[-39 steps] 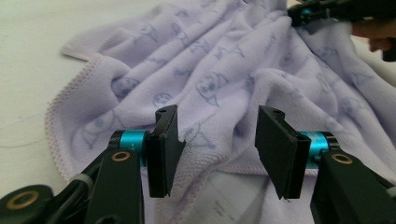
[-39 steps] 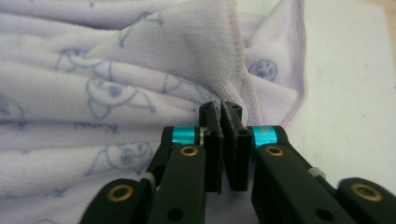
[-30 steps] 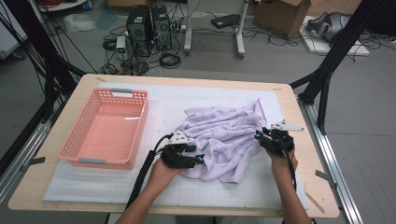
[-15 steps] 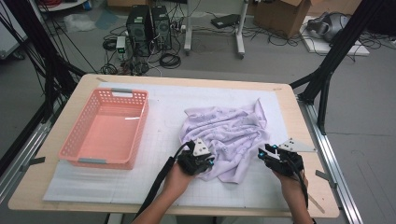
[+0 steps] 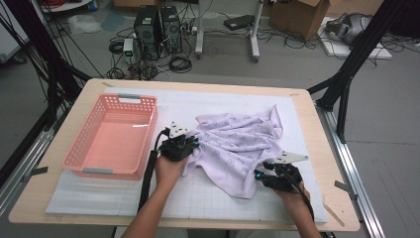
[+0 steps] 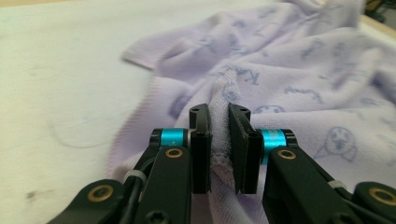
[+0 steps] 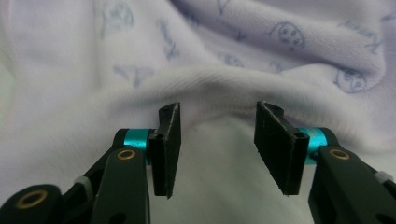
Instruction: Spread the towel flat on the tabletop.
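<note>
A pale lilac towel (image 5: 237,144) with small printed figures lies crumpled on the white mat (image 5: 208,198), right of centre. My left gripper (image 5: 184,145) sits at the towel's left edge; in the left gripper view its jaws are shut on a pinched fold of the towel (image 6: 219,135). My right gripper (image 5: 265,177) rests at the towel's lower right corner. In the right gripper view its jaws stand apart, with the towel's hem (image 7: 219,93) running just beyond the right gripper's fingertips (image 7: 215,116) and nothing pinched between them.
A pink plastic basket (image 5: 79,153) stands on the left side of the table and holds nothing. The mat covers most of the wooden tabletop (image 5: 317,124). Black frame posts, cables and computer cases stand on the floor beyond the far edge.
My left gripper has moved left and away from me with the towel's edge in it, spreading the cloth. My right gripper drew back towards me, then settled at the lower right corner.
</note>
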Available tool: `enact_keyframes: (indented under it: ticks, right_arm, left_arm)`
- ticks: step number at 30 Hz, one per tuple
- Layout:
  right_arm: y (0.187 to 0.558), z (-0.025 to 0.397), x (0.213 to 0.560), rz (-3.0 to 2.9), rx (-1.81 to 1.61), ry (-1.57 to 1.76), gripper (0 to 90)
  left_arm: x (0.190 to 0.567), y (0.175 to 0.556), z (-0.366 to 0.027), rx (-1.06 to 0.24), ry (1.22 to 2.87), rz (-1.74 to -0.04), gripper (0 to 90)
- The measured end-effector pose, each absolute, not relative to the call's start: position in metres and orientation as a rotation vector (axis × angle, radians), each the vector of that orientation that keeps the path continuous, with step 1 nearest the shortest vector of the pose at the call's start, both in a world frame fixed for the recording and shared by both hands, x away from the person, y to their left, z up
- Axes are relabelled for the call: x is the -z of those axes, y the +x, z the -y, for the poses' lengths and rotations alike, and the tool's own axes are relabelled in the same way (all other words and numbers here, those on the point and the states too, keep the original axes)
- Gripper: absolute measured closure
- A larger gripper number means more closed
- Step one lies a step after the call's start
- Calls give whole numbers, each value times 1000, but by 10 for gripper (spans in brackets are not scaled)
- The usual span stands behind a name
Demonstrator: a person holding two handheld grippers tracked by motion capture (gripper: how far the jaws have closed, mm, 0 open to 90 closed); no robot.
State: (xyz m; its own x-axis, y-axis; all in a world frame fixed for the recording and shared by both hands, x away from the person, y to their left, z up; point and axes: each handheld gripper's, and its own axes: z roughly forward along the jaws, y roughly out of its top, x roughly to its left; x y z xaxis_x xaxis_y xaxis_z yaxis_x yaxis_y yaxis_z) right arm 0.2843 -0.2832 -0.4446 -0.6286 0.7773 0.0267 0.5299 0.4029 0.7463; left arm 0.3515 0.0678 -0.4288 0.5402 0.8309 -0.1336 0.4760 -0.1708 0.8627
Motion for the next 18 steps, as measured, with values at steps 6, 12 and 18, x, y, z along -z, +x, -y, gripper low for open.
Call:
enact_keyframes:
  ticks: [6, 12, 18]
  right_arm:
    - [287, 279, 448, -2378, -1095, 1121, 875]
    - [286, 287, 445, -2337, -1154, 1168, 703]
    - [283, 269, 446, -2395, -1238, 1124, 522]
  left_arm:
    - [432, 351, -66, -453, 1833, -1061, 761]
    - [431, 349, -68, -432, 1831, -1042, 761]
    - [431, 346, -67, -428, 1862, -994, 778]
